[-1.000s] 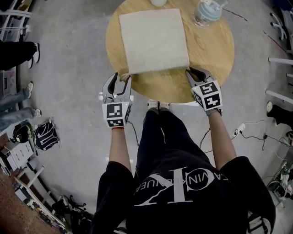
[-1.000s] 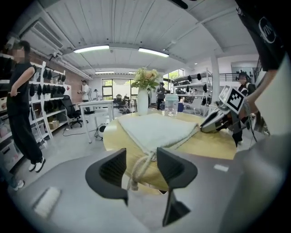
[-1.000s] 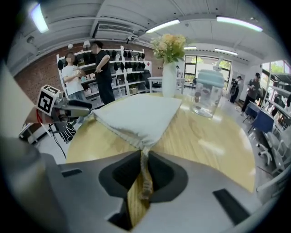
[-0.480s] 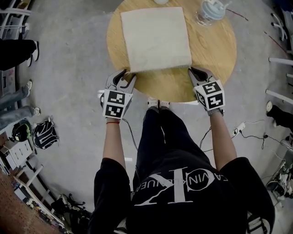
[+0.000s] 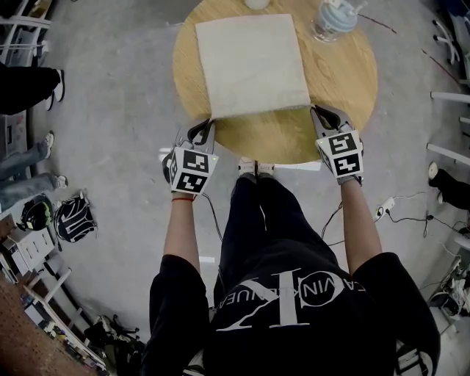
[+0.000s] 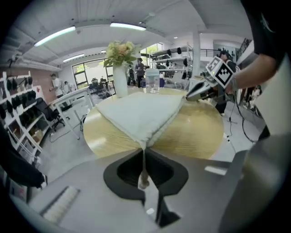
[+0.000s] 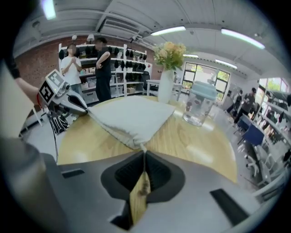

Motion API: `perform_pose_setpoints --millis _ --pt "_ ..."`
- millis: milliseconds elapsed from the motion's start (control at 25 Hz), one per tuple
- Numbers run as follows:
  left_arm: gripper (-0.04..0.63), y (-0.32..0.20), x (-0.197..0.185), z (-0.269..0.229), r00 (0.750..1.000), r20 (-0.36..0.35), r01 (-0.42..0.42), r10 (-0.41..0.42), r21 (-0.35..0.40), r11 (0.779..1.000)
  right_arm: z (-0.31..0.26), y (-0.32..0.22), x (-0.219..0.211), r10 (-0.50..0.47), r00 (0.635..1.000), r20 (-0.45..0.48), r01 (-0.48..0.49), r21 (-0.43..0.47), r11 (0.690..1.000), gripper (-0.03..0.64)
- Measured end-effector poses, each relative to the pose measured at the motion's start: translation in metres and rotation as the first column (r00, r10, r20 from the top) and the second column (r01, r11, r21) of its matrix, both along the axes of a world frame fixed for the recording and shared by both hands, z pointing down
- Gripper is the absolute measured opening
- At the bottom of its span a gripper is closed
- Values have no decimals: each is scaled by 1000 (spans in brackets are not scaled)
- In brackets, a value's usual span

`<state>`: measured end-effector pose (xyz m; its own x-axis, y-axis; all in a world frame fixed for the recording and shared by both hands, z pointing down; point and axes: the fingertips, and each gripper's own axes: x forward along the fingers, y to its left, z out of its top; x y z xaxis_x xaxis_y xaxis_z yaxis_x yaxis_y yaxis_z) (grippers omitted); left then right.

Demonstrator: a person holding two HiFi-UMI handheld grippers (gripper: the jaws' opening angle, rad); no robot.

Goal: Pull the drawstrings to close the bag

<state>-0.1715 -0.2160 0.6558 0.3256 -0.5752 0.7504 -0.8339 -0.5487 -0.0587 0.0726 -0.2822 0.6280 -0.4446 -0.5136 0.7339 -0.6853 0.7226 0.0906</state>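
Observation:
A cream cloth bag [image 5: 252, 66] lies flat on the round wooden table [image 5: 345, 81]. My left gripper [image 5: 205, 131] is at the bag's near left corner. Its jaws have just been closing and are now shut on the drawstring [image 6: 143, 170], which runs taut from the bag [image 6: 141, 111] between the left gripper's [image 6: 144, 152] jaws to a knot. My right gripper [image 5: 317, 114] is at the near right corner. It has also just been closing and is shut on the other drawstring [image 7: 144, 148], with a tan end [image 7: 140, 195] hanging behind the right gripper's [image 7: 144, 154] jaws.
A clear lidded jar [image 5: 334, 18] stands at the table's far right, beside the bag [image 7: 132, 116]. A white vase of flowers [image 6: 119, 68] stands at the far edge. The person's legs [image 5: 257, 213] are at the near rim. People and shelves stand around the room.
The left gripper moved in to the bag's near left corner, rolled, and closed its jaws on the string. The right gripper stayed in place and closed fully.

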Motion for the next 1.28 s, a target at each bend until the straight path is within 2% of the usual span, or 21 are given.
perform_pose_setpoints --millis 120,280,480,640,840,1280 --pt "20 -3 -10 -7 997 75 2 -5 37 999 -15 -6 -2 -66 992 -108 79 113 990 21" --pt "20 -20 -25 -37 993 78 80 -89 114 990 -41 -15 -5 -107 972 -210 154 225 962 21" --pt "20 -54 -35 -96 984 24 164 -177 271 949 -84 -37 -11 -7 999 -44 20 293 956 21" --pt "19 -73 -42 -130 976 44 187 -213 333 924 -118 -54 -13 -17 996 -82 46 370 928 21" --pt "19 -94 -44 -178 970 128 133 -205 425 896 -163 -74 -8 -22 986 -167 98 466 879 21" --pt "20 -110 -43 -263 960 140 121 -242 571 812 -244 -88 2 28 990 -140 64 609 791 21"
